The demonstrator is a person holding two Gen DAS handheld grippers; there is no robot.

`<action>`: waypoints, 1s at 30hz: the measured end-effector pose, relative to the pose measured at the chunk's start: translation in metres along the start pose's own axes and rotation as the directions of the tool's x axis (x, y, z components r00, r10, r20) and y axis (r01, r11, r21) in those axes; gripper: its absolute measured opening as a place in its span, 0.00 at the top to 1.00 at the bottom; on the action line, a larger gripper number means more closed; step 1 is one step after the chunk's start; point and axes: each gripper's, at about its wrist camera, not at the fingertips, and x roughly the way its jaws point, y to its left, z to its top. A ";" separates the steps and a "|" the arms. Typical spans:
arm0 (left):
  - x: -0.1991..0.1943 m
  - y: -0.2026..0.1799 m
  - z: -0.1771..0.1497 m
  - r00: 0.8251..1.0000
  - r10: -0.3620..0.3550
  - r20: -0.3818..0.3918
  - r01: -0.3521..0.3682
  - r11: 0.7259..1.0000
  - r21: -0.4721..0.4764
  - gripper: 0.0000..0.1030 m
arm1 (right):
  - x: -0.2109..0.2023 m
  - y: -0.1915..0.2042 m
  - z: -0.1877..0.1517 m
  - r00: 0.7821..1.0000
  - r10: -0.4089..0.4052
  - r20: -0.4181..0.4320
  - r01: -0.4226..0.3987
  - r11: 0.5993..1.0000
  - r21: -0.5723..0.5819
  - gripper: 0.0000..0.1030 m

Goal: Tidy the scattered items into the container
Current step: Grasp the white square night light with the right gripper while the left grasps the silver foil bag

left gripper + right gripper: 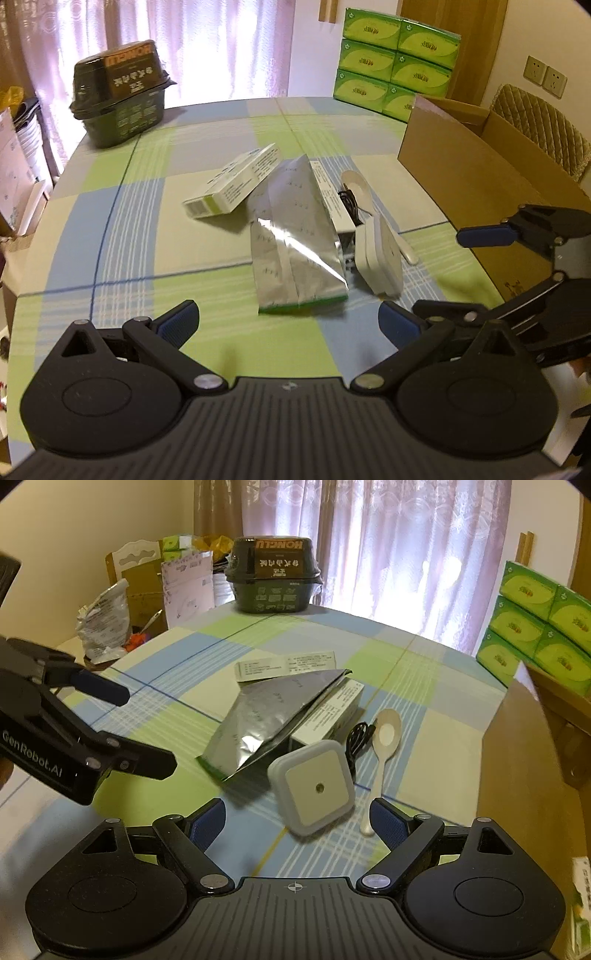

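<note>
On the checked tablecloth point(129, 229) lies a silver foil pouch point(295, 240) point(266, 716), leaning over two white medicine boxes point(232, 184) point(328, 716). Beside them are a square white night light point(314, 786) point(380, 254), a black cable point(358, 738) and a pale spoon point(384, 738). An open cardboard box point(480, 177) point(517, 757) stands at the right. My left gripper point(288, 323) is open just short of the pouch. My right gripper point(297, 821) is open, with the night light just ahead of its fingers. Neither holds anything.
A dark green lidded tub point(118, 92) point(273, 576) stands at the table's far edge. Stacked green tissue packs point(391, 70) point(535, 627) stand behind the cardboard box. A padded chair back point(543, 125) is at the right, and bags and papers point(107, 624) lie beyond the left edge.
</note>
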 end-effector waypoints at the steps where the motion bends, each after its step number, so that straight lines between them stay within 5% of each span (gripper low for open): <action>1: 0.004 0.001 0.003 1.000 0.002 0.000 -0.002 1.000 0.005 0.02 | 0.006 -0.001 0.000 1.000 -0.003 -0.001 0.003 1.000 -0.005 0.13; 10: 0.038 0.006 0.024 1.000 0.004 0.001 -0.004 0.997 0.081 0.02 | 0.041 -0.013 -0.004 1.000 -0.018 0.007 0.018 1.000 -0.023 0.13; 17: 0.060 0.009 0.032 0.999 -0.053 -0.008 0.054 0.997 0.047 0.02 | 0.054 -0.019 -0.006 1.000 -0.001 0.018 0.001 1.000 -0.015 0.13; 18: 0.063 0.009 0.033 0.998 -0.061 -0.010 0.061 0.997 0.038 0.02 | 0.056 -0.020 -0.006 1.000 0.006 0.017 -0.006 1.000 -0.016 0.29; 26: 0.089 -0.003 0.042 0.997 -0.067 -0.032 0.069 0.996 0.049 0.02 | 0.058 -0.024 -0.009 1.000 0.005 0.018 -0.005 1.000 0.015 0.32; 30: 0.096 -0.002 0.045 0.997 -0.065 -0.044 0.066 0.998 0.025 0.14 | 0.051 -0.024 -0.013 1.000 -0.016 0.001 0.016 0.998 0.058 0.33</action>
